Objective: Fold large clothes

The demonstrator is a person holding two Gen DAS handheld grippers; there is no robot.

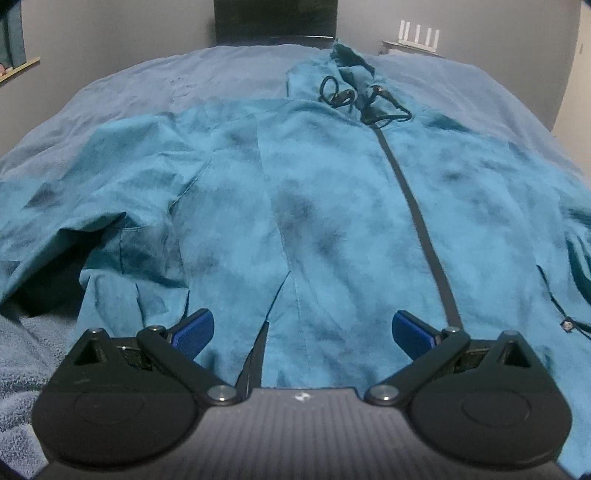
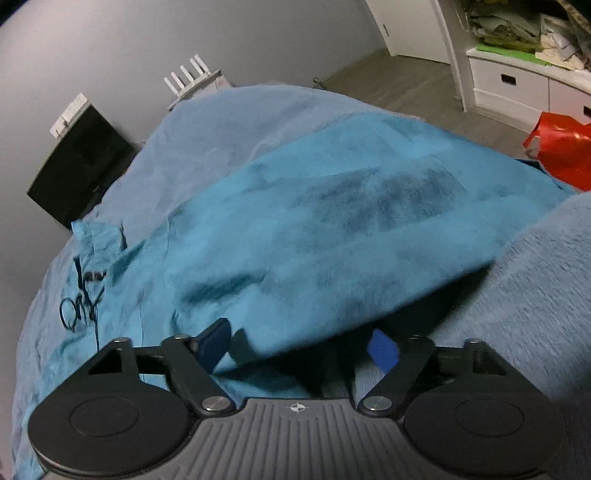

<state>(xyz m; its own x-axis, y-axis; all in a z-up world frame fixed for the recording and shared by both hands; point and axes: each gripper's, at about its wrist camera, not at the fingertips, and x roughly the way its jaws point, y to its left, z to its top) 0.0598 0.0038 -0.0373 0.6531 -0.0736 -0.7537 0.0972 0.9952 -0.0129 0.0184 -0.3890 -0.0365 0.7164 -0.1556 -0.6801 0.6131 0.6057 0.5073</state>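
Left wrist view shows a big teal jacket (image 1: 332, 206) lying flat on a bed with a soft blue blanket (image 1: 110, 103) over it. The jacket has dark smudgy patches all over. A dark zipper (image 1: 417, 206) runs up its front to the collar, where black cords (image 1: 365, 101) lie in loops. One sleeve (image 1: 74, 192) spreads out to the left side of the picture. The left gripper (image 1: 303, 328) hangs just over the bottom edge of the jacket. Its two blue pads (image 1: 195, 328) are far apart, with nothing pinched between them (just cloth lying below).

Behind the bed stands a dark headboard (image 1: 275, 18), and a white router (image 1: 417, 35) with four little sticks sits on a small table by the grey wall.

Right wrist view looks across the other side of the jacket (image 2: 314, 229), and this picture is a bit blurry. A fold of the jacket is lifted here and makes a dark shadow under it. The right gripper (image 2: 299, 349) has its pads spread wide too, at the edge of that fold. One pad looks partly tucked behind the cloth, but I cannot tell if it touches. A red bag (image 2: 561, 147) lies off to the side, and white shelves (image 2: 517, 66) stand by the far wall.
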